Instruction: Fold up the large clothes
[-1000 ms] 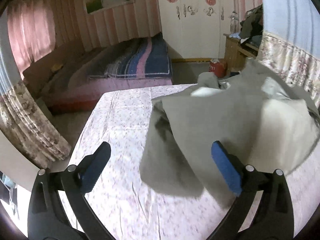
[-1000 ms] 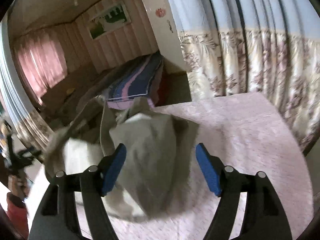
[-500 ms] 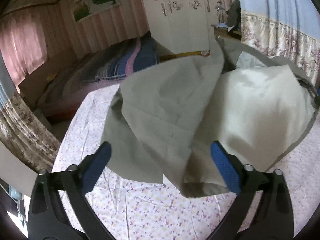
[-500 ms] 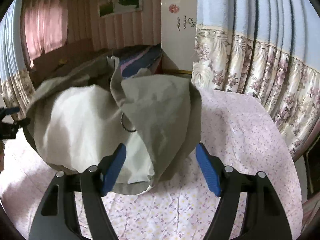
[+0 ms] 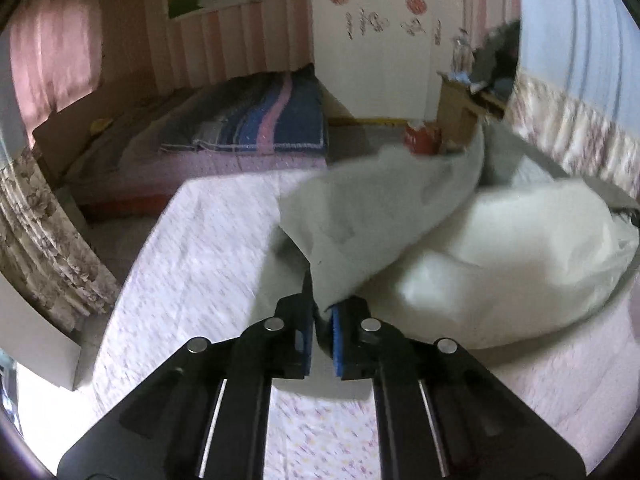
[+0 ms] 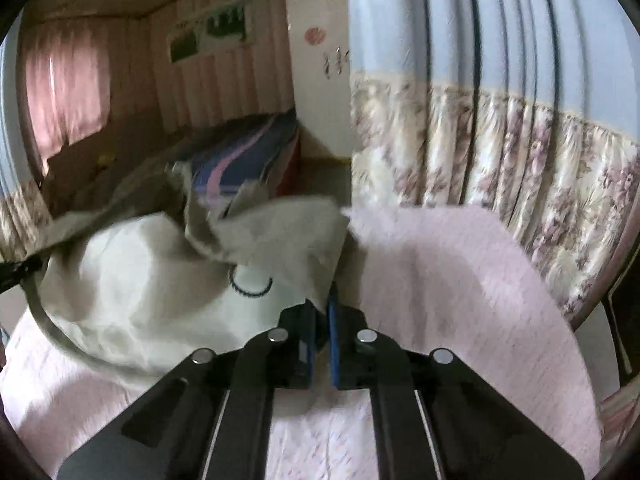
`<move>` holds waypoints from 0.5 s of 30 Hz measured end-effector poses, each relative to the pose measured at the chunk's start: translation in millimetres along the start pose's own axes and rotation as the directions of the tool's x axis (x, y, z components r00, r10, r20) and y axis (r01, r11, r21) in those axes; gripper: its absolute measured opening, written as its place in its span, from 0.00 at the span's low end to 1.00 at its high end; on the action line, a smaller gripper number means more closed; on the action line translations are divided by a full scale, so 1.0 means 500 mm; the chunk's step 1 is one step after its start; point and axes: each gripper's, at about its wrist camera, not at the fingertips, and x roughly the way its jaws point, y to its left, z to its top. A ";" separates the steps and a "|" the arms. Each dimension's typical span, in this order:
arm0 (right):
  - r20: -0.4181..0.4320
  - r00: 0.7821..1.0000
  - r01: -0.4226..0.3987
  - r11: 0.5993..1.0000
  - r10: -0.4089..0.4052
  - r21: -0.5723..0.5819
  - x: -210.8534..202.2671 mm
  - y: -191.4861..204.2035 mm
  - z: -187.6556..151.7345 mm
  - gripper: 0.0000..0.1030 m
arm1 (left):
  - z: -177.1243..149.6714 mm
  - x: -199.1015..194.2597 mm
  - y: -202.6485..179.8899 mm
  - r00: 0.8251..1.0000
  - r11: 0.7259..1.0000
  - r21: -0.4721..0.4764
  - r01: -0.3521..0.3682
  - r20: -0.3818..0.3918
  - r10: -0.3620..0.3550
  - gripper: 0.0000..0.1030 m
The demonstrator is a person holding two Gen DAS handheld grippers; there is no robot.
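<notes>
two tools in play here, and both of them have a pinch of the same big grey-green garment. in the left wrist view our left tool has its blue pads brought together on a corner of the cloth, jaws having just snapped closed with the fabric caught between them. the rest of the garment drapes away up and to the right, with its pale lining billowing out in a big soft lump on the floral sheet.

in the right wrist view our right tool is clamped the same way, jaws just closed on another edge of the garment, and the cloth spreads off to the left from there. we can see the pale inside facing up, plus a little dark loop sitting on it just left of the tool tip. everything is a bit motion blurred so we can't tell exactly which part of the garment each corner is.

the garment sits on the sheet-covered surface, bunched and partly lifted at the gripped points. behind it there's a bed with a striped blue and pink blanket, a white wardrobe, and a floral curtain hanging close on the right.
</notes>
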 end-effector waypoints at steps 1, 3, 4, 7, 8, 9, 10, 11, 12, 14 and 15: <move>0.018 1.000 -0.011 1.000 0.011 0.003 -0.003 0.000 0.024 0.04 | 0.018 -0.005 0.007 1.000 1.000 -0.005 0.006 0.013 -0.006 0.06; 0.052 0.999 -0.002 1.000 0.003 -0.024 -0.005 0.013 0.072 0.04 | 0.056 -0.014 0.010 0.999 1.000 0.003 0.009 0.040 -0.009 0.06; 0.079 0.997 0.016 0.999 -0.012 -0.047 -0.005 0.024 0.106 0.04 | 0.077 -0.015 0.008 0.999 1.000 0.015 0.000 0.049 0.000 0.06; 0.103 0.995 0.022 0.998 -0.016 -0.060 0.018 0.037 0.189 0.04 | 0.149 -0.007 0.013 0.997 1.000 0.022 -0.014 0.072 0.013 0.07; 0.101 0.995 0.025 0.998 -0.018 -0.061 0.029 0.039 0.212 0.04 | 0.170 0.002 0.017 0.998 1.000 0.016 -0.010 0.067 0.009 0.08; 0.100 0.995 0.032 0.997 -0.025 -0.067 0.042 0.043 0.232 0.04 | 0.196 0.017 0.021 0.998 1.000 0.011 -0.008 0.059 0.007 0.09; 0.092 0.995 0.045 0.995 -0.037 -0.084 0.063 0.050 0.257 0.04 | 0.218 0.033 0.023 0.998 1.000 0.016 -0.017 0.055 0.016 0.10; 0.085 0.995 0.054 0.994 -0.046 -0.098 0.079 0.057 0.271 0.04 | 0.230 0.044 0.023 0.998 0.999 0.021 -0.026 0.053 0.024 0.10; 0.074 0.996 0.066 0.992 -0.058 -0.109 0.100 0.063 0.283 0.04 | 0.247 0.067 0.021 0.998 0.999 0.031 -0.040 0.046 0.038 0.10; 0.029 0.996 0.092 0.988 -0.089 -0.123 0.163 0.067 0.296 0.04 | 0.264 0.107 0.019 0.998 0.997 0.043 -0.058 0.032 0.056 0.11; 0.013 0.995 0.101 0.987 -0.100 -0.128 0.184 0.068 0.295 0.04 | 0.270 0.134 0.019 0.998 0.997 0.048 -0.060 0.017 0.059 0.11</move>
